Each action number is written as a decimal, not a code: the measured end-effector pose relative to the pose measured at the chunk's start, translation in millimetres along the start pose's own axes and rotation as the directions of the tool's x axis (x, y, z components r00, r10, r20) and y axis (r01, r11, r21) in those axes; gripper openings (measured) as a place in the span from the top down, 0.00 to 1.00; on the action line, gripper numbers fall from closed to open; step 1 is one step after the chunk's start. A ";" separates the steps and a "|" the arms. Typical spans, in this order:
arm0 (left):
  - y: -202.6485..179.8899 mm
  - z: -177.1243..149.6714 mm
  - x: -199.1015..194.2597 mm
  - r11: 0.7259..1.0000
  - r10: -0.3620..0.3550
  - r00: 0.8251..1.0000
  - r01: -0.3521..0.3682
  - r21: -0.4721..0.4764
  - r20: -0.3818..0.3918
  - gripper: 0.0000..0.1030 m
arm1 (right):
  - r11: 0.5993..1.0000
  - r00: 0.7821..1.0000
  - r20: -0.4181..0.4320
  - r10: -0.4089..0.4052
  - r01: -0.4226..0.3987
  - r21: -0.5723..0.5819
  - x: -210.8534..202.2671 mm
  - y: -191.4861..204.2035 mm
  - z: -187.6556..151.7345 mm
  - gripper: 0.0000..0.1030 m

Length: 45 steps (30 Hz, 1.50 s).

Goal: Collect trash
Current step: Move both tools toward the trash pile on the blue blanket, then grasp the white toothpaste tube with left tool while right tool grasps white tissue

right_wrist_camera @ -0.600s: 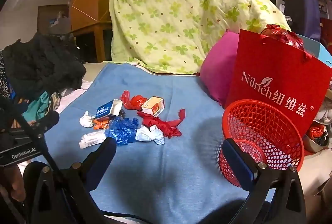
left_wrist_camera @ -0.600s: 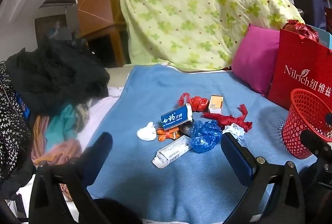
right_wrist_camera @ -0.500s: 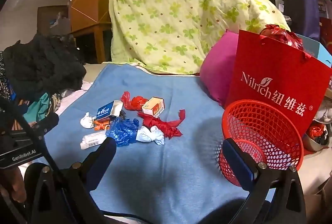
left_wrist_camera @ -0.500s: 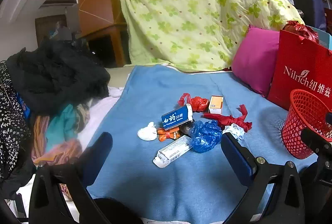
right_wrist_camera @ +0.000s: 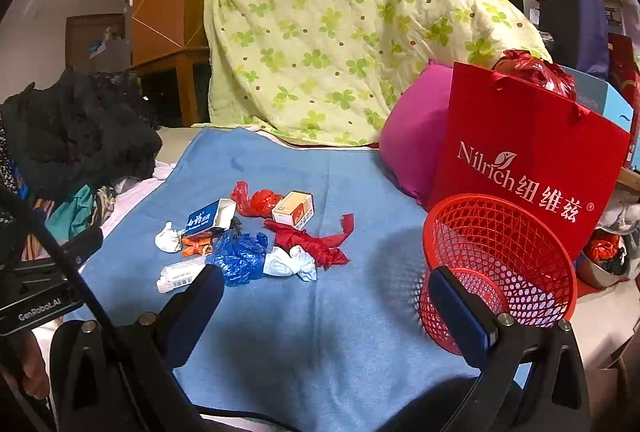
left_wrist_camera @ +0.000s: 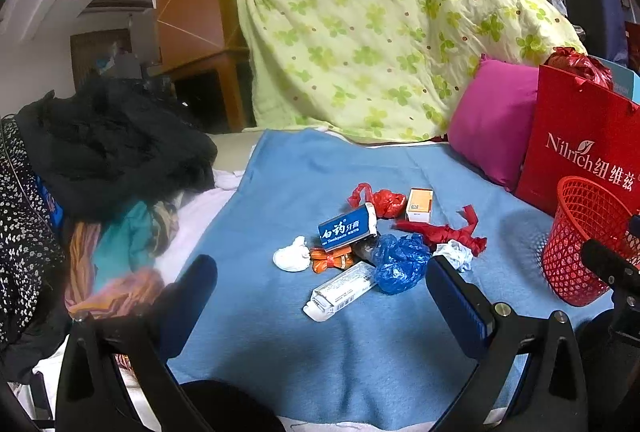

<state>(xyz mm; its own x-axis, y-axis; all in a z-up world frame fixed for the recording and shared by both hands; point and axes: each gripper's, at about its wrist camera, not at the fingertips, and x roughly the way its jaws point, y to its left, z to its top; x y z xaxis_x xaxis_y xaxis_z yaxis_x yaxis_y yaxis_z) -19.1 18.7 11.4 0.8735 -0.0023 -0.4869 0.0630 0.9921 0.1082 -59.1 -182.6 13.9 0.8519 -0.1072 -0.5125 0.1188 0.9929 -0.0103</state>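
Several pieces of trash lie in a heap on the blue blanket [left_wrist_camera: 280,352]: a blue toothpaste box [left_wrist_camera: 347,228], a white tube [left_wrist_camera: 343,290], a crumpled blue bag [left_wrist_camera: 398,264], a white paper wad [left_wrist_camera: 291,258], red wrappers [left_wrist_camera: 444,232] and a small orange box [left_wrist_camera: 419,205]. The same heap shows in the right wrist view, with the blue bag [right_wrist_camera: 239,260] and orange box [right_wrist_camera: 293,212]. A red mesh basket [right_wrist_camera: 500,268] stands to the right. My left gripper [left_wrist_camera: 322,294] hangs open short of the heap. My right gripper [right_wrist_camera: 320,294] is open and holds nothing, between heap and basket.
A red paper bag [right_wrist_camera: 528,168] and a pink pillow [right_wrist_camera: 408,148] stand behind the basket. A green-flowered quilt [left_wrist_camera: 380,32] is draped at the back. Dark and coloured clothes [left_wrist_camera: 108,160] are piled at the left edge of the bed.
Both views have shifted only slightly; the heap sits a touch nearer the left gripper. Nothing was taken hold of or moved on the blanket.
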 end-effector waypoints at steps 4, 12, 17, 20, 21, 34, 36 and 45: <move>0.8 -0.8 -1.0 1.000 0.001 1.000 -0.001 -0.005 0.005 0.00 | 1.000 1.000 -0.009 0.011 -0.011 0.005 -0.4 3.6 -0.7 0.00; 2.1 -0.7 -2.8 1.000 0.007 1.000 -0.008 0.012 0.002 0.00 | 0.999 0.999 -0.028 0.025 -0.025 0.020 -1.8 7.1 1.5 0.00; 4.1 -2.7 -5.2 0.999 0.018 1.000 -0.018 0.036 0.008 0.00 | 0.999 0.998 -0.039 0.039 -0.037 0.039 -0.4 6.1 2.0 0.00; 7.5 -3.5 -5.3 1.000 0.003 1.000 -0.003 0.015 -0.008 0.00 | 0.999 0.999 -0.026 0.035 -0.034 0.032 -0.4 7.0 1.3 0.00; 8.3 -4.0 -5.7 1.000 0.003 1.000 -0.003 0.016 -0.010 0.00 | 0.999 0.999 -0.016 0.029 -0.029 0.019 -0.4 8.3 0.4 0.00; 12.4 -5.5 4.5 0.999 -0.024 0.999 0.023 -0.035 -0.039 0.00 | 1.000 0.999 -0.022 0.028 -0.028 0.004 6.0 12.8 -1.6 0.00; 13.5 -6.8 8.9 1.000 -0.019 0.999 0.018 -0.023 -0.044 0.00 | 0.999 0.998 -0.040 0.042 -0.042 0.002 10.0 12.3 -2.3 0.00; 42.8 -26.8 63.8 0.993 -0.064 0.983 0.046 -0.108 -0.172 0.00 | 0.964 0.957 -0.142 0.251 -0.234 0.130 62.2 -6.8 -19.0 0.00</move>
<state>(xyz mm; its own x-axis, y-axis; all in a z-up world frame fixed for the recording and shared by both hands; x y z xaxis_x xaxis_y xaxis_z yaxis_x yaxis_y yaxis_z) 26.4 64.3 -38.3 0.7714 -0.0443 -0.6349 0.0506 0.9987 -0.0082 -16.6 -195.0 -34.2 0.7728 0.1544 -0.6156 -0.0184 0.9750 0.2214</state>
